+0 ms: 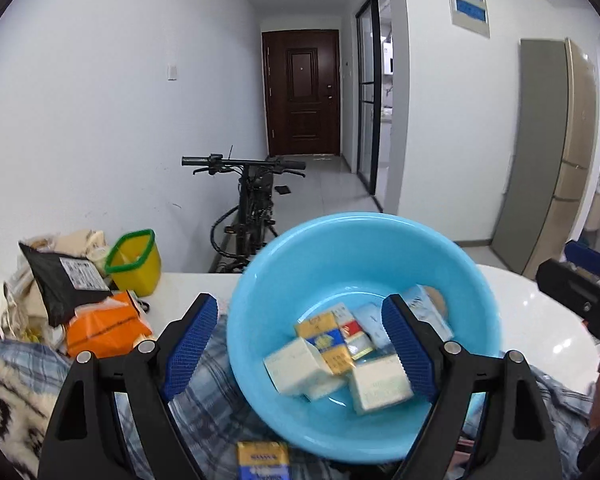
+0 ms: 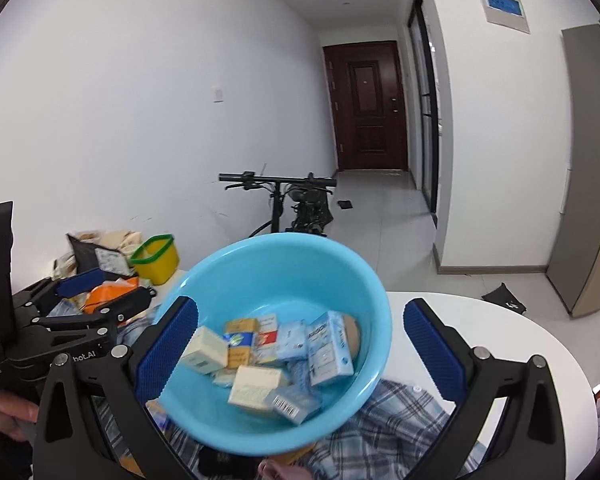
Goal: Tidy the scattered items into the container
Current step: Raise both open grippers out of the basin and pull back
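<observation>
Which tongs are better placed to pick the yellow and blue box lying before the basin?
Probably the left tongs: open, with the yellow and blue box on the plaid cloth just below them, outside the blue basin. The right view hardly shows it.

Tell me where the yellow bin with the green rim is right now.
The yellow bin stands at the far left of the white table, left of the blue basin, beside the black parcel bag and behind the orange packet.

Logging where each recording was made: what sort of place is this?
Most likely a lived-in flat: a dark wooden entry door at the hallway's end, a bicycle parked indoors, a tall fridge.
</observation>
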`<state>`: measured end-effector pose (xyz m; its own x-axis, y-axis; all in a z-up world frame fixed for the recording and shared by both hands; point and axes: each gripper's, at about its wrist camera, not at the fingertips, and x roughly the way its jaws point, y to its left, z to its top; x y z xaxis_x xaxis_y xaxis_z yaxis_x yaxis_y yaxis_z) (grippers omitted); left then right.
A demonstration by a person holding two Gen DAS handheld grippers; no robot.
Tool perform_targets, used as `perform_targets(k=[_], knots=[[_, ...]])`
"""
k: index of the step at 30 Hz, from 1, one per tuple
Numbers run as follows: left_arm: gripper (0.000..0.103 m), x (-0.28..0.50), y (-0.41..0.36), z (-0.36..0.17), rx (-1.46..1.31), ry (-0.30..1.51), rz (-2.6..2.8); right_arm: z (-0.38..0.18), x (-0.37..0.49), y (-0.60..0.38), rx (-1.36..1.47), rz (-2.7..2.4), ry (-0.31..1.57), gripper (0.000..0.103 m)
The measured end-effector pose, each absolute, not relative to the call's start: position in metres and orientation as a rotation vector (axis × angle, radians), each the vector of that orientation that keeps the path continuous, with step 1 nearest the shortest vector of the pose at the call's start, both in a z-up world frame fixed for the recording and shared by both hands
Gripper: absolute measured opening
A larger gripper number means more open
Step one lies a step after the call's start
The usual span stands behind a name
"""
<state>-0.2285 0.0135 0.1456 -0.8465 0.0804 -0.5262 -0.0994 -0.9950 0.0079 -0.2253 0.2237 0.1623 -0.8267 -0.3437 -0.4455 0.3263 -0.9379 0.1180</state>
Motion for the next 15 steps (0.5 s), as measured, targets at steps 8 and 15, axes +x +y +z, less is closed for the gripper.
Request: perform_targets(k=[8, 15], knots=[[0.086, -0.189, 0.019, 0.143, -0.824, 0.064, 2.896, 0.159, -0.189, 0.221, 0.67, -2.67, -0.034, 0.102], [0.086, -0.172, 0.017, 0.148, -0.806, 0.046, 2.908, 0.157, -0.175, 0.228, 0.67, -2.688, -0.055, 0.102]])
